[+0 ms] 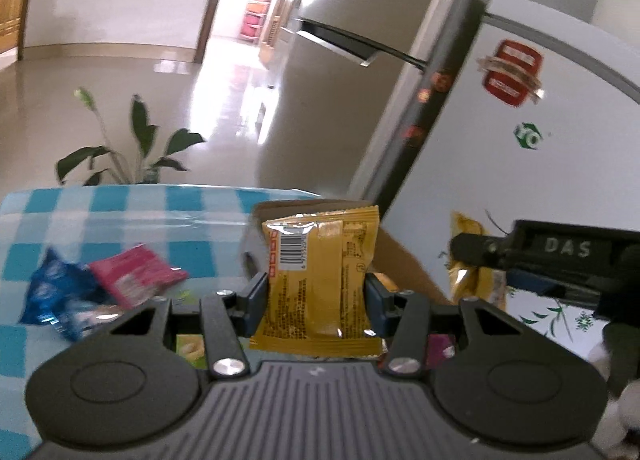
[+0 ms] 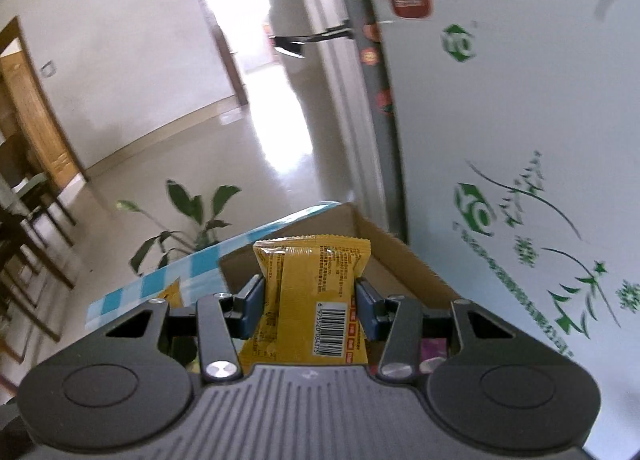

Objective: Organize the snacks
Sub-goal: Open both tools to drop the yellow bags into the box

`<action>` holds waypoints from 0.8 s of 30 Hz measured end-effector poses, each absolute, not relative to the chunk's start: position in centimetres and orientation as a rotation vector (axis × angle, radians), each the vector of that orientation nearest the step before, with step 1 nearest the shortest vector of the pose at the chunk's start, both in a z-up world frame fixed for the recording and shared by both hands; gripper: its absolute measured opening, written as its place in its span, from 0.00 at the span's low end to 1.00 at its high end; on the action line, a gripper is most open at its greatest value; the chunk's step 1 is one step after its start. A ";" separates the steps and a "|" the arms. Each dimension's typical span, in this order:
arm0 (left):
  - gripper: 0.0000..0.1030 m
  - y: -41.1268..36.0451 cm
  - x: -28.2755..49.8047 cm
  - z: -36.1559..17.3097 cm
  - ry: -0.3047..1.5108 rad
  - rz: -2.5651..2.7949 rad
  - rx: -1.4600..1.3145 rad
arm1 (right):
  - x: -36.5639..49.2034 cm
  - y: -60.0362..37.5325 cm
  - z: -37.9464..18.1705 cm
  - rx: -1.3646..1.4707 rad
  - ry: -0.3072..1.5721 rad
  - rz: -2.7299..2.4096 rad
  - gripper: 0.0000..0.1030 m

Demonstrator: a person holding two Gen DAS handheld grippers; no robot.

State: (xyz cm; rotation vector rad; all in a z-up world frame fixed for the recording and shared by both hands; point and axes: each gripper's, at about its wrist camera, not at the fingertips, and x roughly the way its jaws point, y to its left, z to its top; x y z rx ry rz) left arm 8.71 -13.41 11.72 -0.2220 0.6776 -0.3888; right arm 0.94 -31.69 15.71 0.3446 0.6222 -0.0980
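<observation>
In the left wrist view, my left gripper point(image 1: 316, 292) is shut on a yellow snack packet point(image 1: 320, 276), which stands upright between the blue pads with its barcode side showing. Right behind it stands an open cardboard box point(image 1: 404, 260). My right gripper point(image 2: 310, 300) is shut on a second yellow packet point(image 2: 312, 284), held over the edge of the same box point(image 2: 400, 260). This packet also shows at the right of the left view point(image 1: 474, 260), beside the right tool's black body point(image 1: 568, 256).
A blue packet point(image 1: 52, 296) and a pink packet point(image 1: 132, 276) lie on the blue-checked tablecloth point(image 1: 120, 211). A green packet point(image 1: 192, 348) and a purple one point(image 1: 440, 348) sit below the fingers. A white fridge point(image 2: 520, 139) stands close on the right. A potted plant point(image 1: 136, 155) stands beyond the table.
</observation>
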 end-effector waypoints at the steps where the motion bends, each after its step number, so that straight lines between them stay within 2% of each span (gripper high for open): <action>1: 0.48 -13.9 8.9 11.7 0.680 -0.398 -0.222 | 0.9 -32.0 15.6 0.358 0.621 -0.110 0.51; 9: 0.51 -18.0 10.2 11.3 0.705 -0.471 -0.229 | 0.6 -33.9 15.3 0.425 0.617 -0.170 0.54; 11: 0.74 -18.9 10.4 11.0 0.720 -0.465 -0.218 | 0.4 -34.3 15.2 0.439 0.615 -0.200 0.61; 12: 0.76 -19.1 10.3 11.0 0.714 -0.451 -0.210 | 0.4 -34.5 15.2 0.444 0.612 -0.211 0.68; 14: 0.80 -19.3 10.0 11.2 0.692 -0.449 -0.197 | 0.1 -34.7 15.4 0.440 0.600 -0.226 0.75; 24: 0.81 -16.2 10.2 12.4 0.685 -0.400 -0.178 | 0.5 -34.0 15.4 0.425 0.594 -0.205 0.78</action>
